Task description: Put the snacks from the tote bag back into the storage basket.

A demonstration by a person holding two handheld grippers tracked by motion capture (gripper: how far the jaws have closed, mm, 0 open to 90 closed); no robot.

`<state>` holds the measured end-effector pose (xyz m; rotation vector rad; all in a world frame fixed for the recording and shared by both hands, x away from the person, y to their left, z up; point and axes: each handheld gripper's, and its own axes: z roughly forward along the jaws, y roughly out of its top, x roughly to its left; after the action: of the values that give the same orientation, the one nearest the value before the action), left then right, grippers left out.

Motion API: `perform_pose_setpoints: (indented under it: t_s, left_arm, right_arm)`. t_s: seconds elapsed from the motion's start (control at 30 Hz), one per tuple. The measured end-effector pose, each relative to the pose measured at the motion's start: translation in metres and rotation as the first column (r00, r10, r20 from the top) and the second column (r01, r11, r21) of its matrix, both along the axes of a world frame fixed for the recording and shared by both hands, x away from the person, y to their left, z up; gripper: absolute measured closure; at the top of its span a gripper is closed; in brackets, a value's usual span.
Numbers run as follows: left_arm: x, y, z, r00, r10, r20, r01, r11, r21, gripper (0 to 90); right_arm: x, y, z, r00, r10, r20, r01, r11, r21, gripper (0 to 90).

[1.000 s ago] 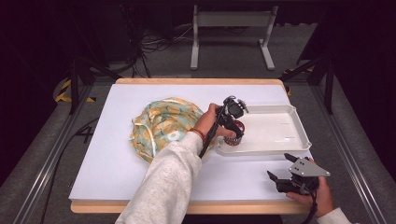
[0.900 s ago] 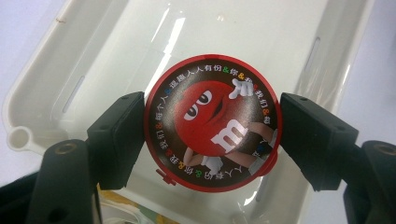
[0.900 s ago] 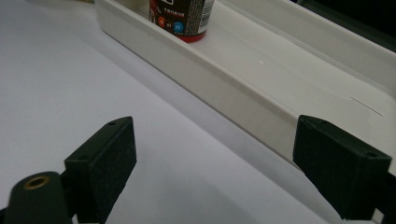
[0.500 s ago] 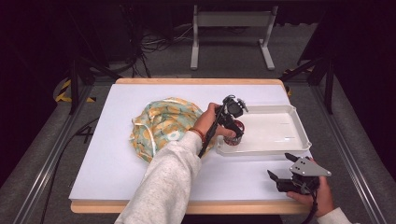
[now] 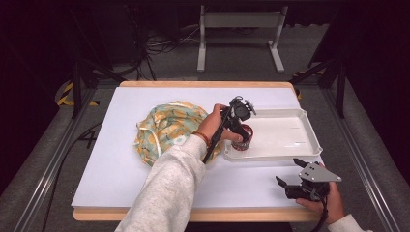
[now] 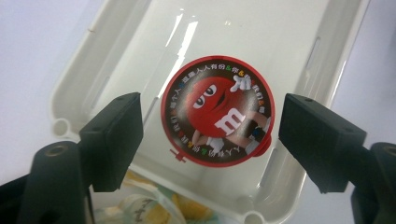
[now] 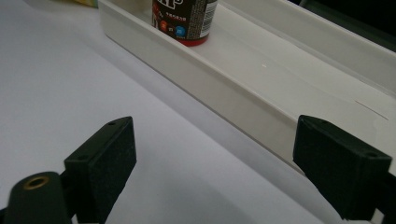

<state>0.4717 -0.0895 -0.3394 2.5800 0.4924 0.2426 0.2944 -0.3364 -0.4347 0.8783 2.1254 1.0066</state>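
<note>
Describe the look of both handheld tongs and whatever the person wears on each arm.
The left tongs have two blocky matte-black jaws with small screw holes; a black cable trails along the light grey sleeve, and a reddish band circles that wrist. The right tongs are black too, topped by a grey three-cornered plate, with a cable past a pale cuff.

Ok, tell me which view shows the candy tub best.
The left gripper view: the candy tub sits centred, its lid seen whole from above inside the tray. The high view has it small, half behind the left gripper; the right gripper view crops it to its base.
</note>
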Motion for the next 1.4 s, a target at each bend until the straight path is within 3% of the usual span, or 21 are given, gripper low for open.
perform_pose_setpoints:
  t_s: [0.2,0.33,0.5,0.83,1.17,1.23,1.4]
  left_arm:
    - [-0.005,0.009,0.008,0.9998,0.005,0.017,-0.005,0.9998,-0.018,15.6]
    - [-0.006,0.016,0.012,0.9993,0.003,0.037,-0.003,1.0000,-0.001,12.8]
    - [-0.011,0.024,0.016,0.9979,-0.005,0.065,0.006,0.9997,-0.025,9.5]
    - [-0.012,0.045,0.020,0.9955,0.013,0.094,-0.009,0.9990,-0.044,8.1]
    - [-0.022,0.064,0.019,0.9923,0.003,0.124,0.002,0.9992,-0.040,6.8]
    - [-0.024,0.069,0.018,0.9885,0.007,0.151,-0.005,0.9999,-0.014,6.4]
    - [-0.026,0.085,0.016,0.9859,0.024,0.166,-0.022,0.9996,-0.016,5.8]
  right_arm:
    - [0.001,0.001,0.000,1.0000,-0.001,-0.003,0.001,1.000,-0.001,13.9]
    - [0.001,0.000,0.000,1.0000,-0.005,-0.003,0.005,1.000,0.002,13.8]
    - [0.000,0.001,0.000,1.0000,-0.007,0.003,0.007,1.000,0.001,13.8]
    - [0.000,0.000,0.001,0.9999,-0.013,0.007,0.013,1.000,0.006,13.8]
    - [0.001,0.001,0.000,1.0000,-0.010,0.002,0.010,1.000,0.000,13.8]
    - [0.001,0.002,0.000,1.0000,-0.010,0.002,0.010,1.000,-0.004,13.8]
    - [0.002,0.001,0.000,0.9998,-0.018,0.001,0.018,1.000,0.001,13.8]
